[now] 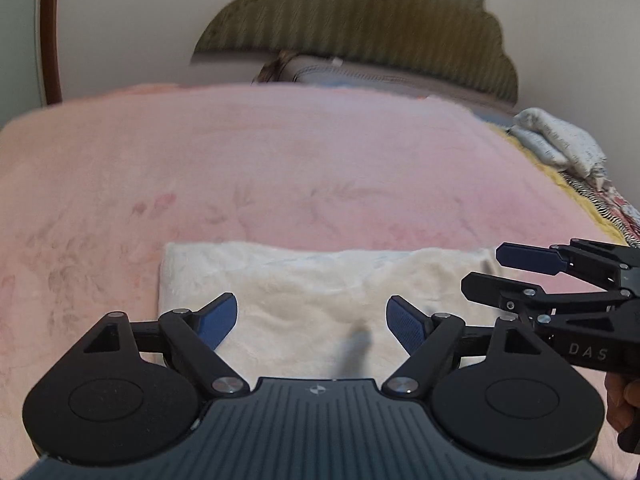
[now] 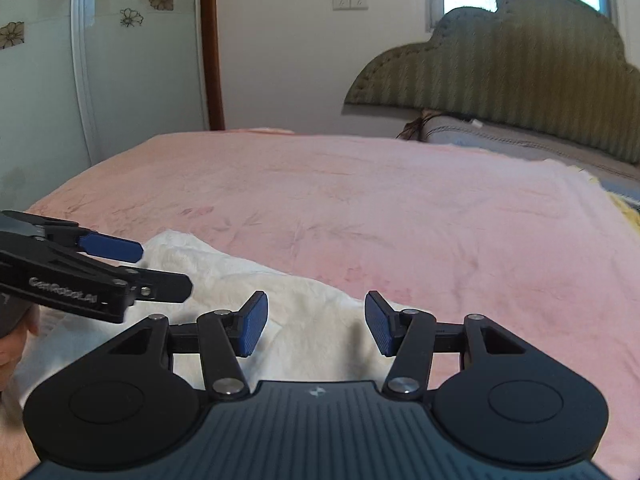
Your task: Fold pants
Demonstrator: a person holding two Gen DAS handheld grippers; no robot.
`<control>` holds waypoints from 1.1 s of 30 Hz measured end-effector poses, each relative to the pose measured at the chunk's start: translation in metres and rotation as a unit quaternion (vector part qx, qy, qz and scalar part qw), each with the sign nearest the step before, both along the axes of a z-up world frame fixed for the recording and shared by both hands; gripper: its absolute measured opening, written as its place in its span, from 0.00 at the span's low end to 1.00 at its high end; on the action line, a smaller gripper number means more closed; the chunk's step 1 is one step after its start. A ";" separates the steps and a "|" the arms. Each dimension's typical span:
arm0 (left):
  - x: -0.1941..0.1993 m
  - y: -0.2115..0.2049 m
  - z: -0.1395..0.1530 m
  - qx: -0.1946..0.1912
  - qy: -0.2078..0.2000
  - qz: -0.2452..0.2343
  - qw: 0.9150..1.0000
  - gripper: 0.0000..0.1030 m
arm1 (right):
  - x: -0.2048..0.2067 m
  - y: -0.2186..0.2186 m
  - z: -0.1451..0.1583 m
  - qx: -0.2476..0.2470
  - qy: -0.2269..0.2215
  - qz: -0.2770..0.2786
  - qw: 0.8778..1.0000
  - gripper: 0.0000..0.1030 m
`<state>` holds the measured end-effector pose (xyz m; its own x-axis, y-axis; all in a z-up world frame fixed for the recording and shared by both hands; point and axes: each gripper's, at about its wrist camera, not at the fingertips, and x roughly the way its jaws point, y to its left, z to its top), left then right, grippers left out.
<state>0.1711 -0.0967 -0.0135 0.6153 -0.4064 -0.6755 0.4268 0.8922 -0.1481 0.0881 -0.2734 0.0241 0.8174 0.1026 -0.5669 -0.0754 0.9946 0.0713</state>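
The white fleecy pants (image 1: 320,284) lie folded into a flat rectangle on the pink blanket; they also show in the right wrist view (image 2: 304,316). My left gripper (image 1: 312,320) is open and empty, hovering over the near edge of the pants. My right gripper (image 2: 316,324) is open and empty over the pants' right end. The right gripper also shows in the left wrist view (image 1: 486,270) at the pants' right edge. The left gripper shows in the right wrist view (image 2: 164,268) over the pants' left part.
The pink blanket (image 1: 280,168) covers the bed. A green padded headboard (image 2: 520,80) and a grey pillow (image 2: 500,136) are at the far end. A folded white cloth (image 1: 560,144) lies at the right bed edge. A wall and door frame (image 2: 210,40) stand to the left.
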 end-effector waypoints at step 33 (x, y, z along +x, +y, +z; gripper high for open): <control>-0.033 0.048 0.000 0.006 -0.056 -0.005 0.998 0.98 | -0.027 -0.047 -0.038 0.119 0.016 -0.035 0.992 0.67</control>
